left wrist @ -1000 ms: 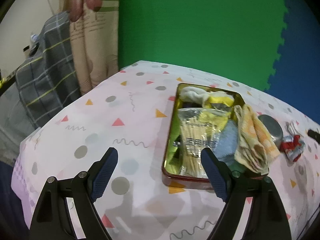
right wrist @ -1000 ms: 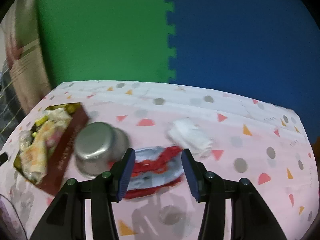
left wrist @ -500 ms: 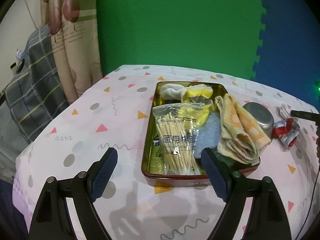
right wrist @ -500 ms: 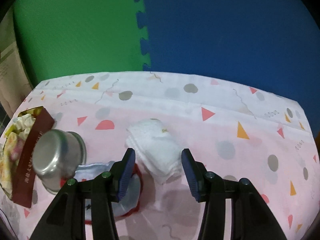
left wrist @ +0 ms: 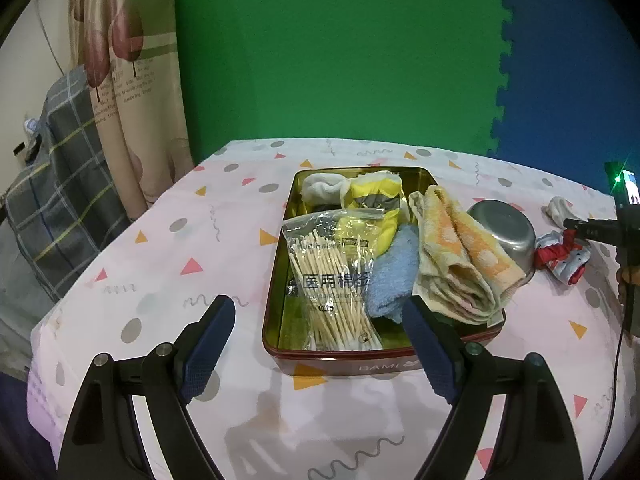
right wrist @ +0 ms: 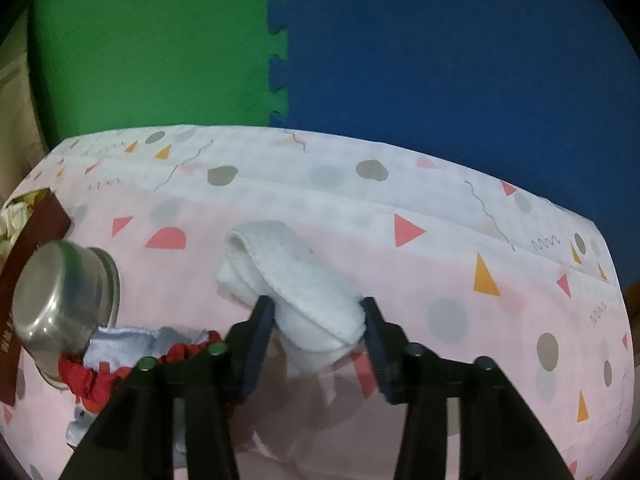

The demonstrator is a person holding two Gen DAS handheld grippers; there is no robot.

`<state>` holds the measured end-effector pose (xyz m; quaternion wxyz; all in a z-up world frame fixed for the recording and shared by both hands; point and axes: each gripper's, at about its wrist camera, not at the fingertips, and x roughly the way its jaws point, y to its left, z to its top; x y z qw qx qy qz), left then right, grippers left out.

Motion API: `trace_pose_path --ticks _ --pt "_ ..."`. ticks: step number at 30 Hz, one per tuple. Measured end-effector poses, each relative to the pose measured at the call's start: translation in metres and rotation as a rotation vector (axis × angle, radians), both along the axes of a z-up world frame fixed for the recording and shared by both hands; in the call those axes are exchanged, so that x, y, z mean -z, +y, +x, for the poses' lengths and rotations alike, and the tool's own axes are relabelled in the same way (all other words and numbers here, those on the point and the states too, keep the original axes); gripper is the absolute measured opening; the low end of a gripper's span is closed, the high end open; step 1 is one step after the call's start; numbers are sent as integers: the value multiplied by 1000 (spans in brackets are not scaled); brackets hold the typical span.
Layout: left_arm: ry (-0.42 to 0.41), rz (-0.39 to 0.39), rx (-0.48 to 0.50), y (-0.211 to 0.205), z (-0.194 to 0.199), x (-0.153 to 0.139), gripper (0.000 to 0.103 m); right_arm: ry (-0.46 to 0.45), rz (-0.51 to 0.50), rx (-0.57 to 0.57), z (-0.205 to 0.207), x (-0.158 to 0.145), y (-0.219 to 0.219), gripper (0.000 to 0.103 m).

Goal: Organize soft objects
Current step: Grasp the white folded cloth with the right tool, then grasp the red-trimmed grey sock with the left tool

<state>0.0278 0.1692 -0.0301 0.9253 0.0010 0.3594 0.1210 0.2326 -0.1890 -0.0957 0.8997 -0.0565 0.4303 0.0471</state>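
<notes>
White terry cloth, a folded washcloth (right wrist: 294, 280), lies on the patterned tablecloth (right wrist: 440, 240) with its near end between the fingers of the right gripper (right wrist: 319, 342); the jaws stand spread on either side of it, close to the fabric, and whether the pads already touch it cannot be told. Just left of that gripper lies a crumpled red and white sock (right wrist: 120, 364), and beside the sock a steel bowl (right wrist: 60, 300) rests upside down and tilted, its rim against the dark red side of a tin box (right wrist: 34, 236). From the left wrist view the box (left wrist: 360, 364) sits in the middle of the table, gold inside, and it holds a bag of cotton swabs (left wrist: 336, 280) at its near left, a blue cloth (left wrist: 394, 276) beside the bag, a yellow and grey item (left wrist: 374, 204) behind them, and a pale rolled sock (left wrist: 322, 186) in the far left corner. An orange and cream towel (left wrist: 460, 256), folded, drapes over the box's right edge. The left gripper (left wrist: 316, 350) hovers in front of the box with its jaws wide apart and nothing between them. Beyond the table hang a green foam mat (left wrist: 340, 48) and a blue foam mat (right wrist: 460, 48), with a printed curtain (left wrist: 128, 80) at the left.
</notes>
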Motion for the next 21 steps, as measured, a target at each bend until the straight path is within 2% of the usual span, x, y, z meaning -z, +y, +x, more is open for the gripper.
trace_pose_path --ticks 3,6,9,16,21 --pt "-21 10 -23 -2 -2 -4 83 -18 -18 -11 -7 1 3 37" --pt "-50 61 -37 -7 -5 -9 83 -30 -13 -6 -15 0 1 30" --pt "-40 44 -27 -9 -4 -11 84 -42 -1 8 -22 -3 -2 26" --pt "-61 11 7 -23 -4 -21 84 -63 34 62 -46 -12 -19 26" --pt "-43 11 73 -51 2 -21 84 -79 31 96 -68 -17 -37 26"
